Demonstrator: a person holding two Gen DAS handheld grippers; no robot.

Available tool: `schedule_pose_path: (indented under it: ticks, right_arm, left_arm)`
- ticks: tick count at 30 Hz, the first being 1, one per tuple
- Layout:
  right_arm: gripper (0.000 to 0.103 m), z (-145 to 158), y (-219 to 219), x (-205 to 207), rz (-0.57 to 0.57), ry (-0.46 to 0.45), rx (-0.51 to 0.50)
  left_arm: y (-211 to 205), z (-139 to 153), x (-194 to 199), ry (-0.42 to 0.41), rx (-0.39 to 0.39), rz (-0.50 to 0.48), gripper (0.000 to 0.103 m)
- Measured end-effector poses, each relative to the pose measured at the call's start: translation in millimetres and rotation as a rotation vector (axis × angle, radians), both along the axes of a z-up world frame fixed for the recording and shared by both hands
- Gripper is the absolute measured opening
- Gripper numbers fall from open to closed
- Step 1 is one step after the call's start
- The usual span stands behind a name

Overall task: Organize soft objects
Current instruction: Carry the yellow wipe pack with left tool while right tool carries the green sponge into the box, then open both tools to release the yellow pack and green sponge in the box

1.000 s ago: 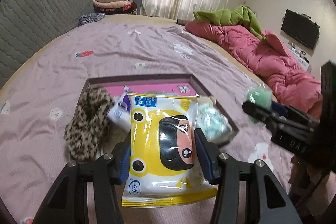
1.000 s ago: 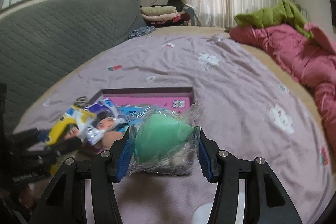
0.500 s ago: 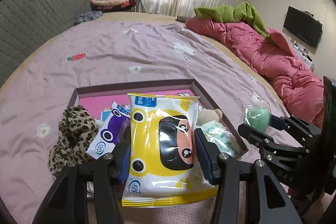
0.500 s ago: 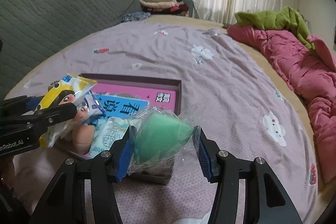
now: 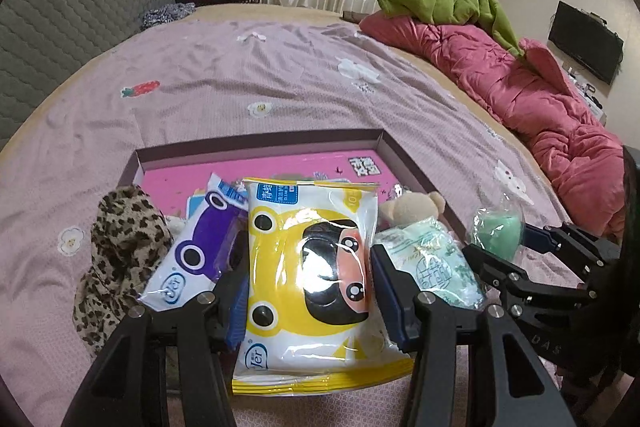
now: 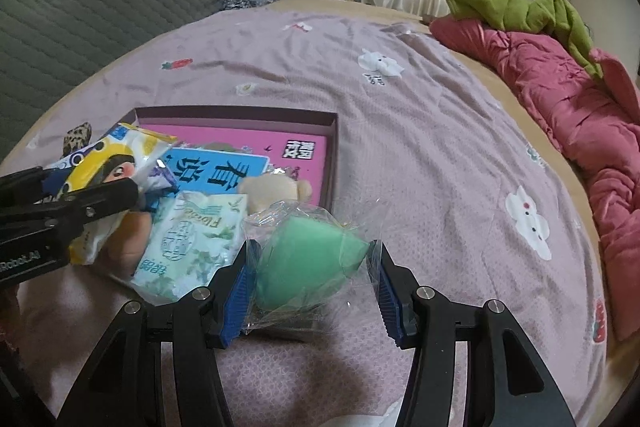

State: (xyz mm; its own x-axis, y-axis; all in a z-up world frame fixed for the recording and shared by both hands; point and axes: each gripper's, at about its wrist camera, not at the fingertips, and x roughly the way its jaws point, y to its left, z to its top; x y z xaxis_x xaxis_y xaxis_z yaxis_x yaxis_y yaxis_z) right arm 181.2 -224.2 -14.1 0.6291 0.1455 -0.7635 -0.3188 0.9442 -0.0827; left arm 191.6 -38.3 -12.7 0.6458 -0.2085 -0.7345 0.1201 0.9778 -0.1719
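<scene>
Over the box (image 5: 404,163), my left gripper (image 5: 308,267) clamps the yellow wipes pack (image 5: 312,267), my right gripper (image 6: 312,267) the bagged green sponge (image 6: 308,259); I'd lower both flat, then release.

Both wrist views near shared tray (image 5: 404,157)

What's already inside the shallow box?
In the box: a purple wipes pack, a pale green tissue pack, a beige plush and a blue-labelled item. Anything beneath them is covered.
</scene>
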Motion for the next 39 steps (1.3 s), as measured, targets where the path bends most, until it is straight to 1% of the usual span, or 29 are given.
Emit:
schedule_pose_path:
  ticks: [6,10,11,13,14,18,21,25,29,33,36,39]
  right_arm:
    - [0.058,-9.8,13.5,-0.7,0.057,0.031,-0.013]
    - [0.059,-11.2,11.8,1.7,0.053,0.048,0.001]
    - [0.06,-10.8,10.6,1.9,0.05,0.052,0.009]
    - [0.066,-9.7,7.4,2.3,0.039,0.054,0.02]
    - [0.068,-8.4,5.5,2.1,0.037,0.05,0.029]
    - [0.073,-0.1,0.6,-1.8,0.039,0.022,0.062]
    - [0.073,4.7,-0.5,-5.4,0.043,0.001,0.067]
    - [0.073,11.2,-1.3,-12.3,0.045,-0.023,0.072]
    - [0.073,22.1,-4.5,-20.6,0.046,-0.067,0.091]
    - [0.074,35.5,-7.2,-37.9,0.029,-0.113,0.127]
    - [0.074,42.5,-5.3,-53.8,0.021,-0.122,0.17]
    - [0.074,48.7,-0.8,-70.9,0.017,-0.133,0.192]
  left_arm:
    - [-3.9,-7.2,0.8,0.018,0.017,-0.009,0.054]
    - [-3.5,-9.0,1.1,0.024,0.018,-0.009,0.055]
    - [-2.6,-8.9,1.1,0.026,0.011,-0.007,0.055]
    - [-1.3,-8.0,2.9,0.034,-0.004,-0.011,0.056]
    - [-0.5,-7.6,2.8,0.036,-0.012,-0.011,0.056]
    - [2.1,-2.9,-0.1,0.022,-0.017,-0.001,0.059]
    - [6.1,3.3,-5.2,-0.004,-0.019,0.015,0.06]
    - [13.5,17.0,-14.4,-0.048,-0.042,0.03,0.061]
    - [19.1,29.4,-27.7,-0.083,-0.037,0.039,0.061]
    - [23.6,35.2,-44.8,-0.095,-0.027,0.057,0.061]
    - [25.7,36.7,-59.3,-0.096,-0.004,0.077,0.061]
    - [27.1,34.3,-70.7,-0.074,0.013,0.097,0.061]
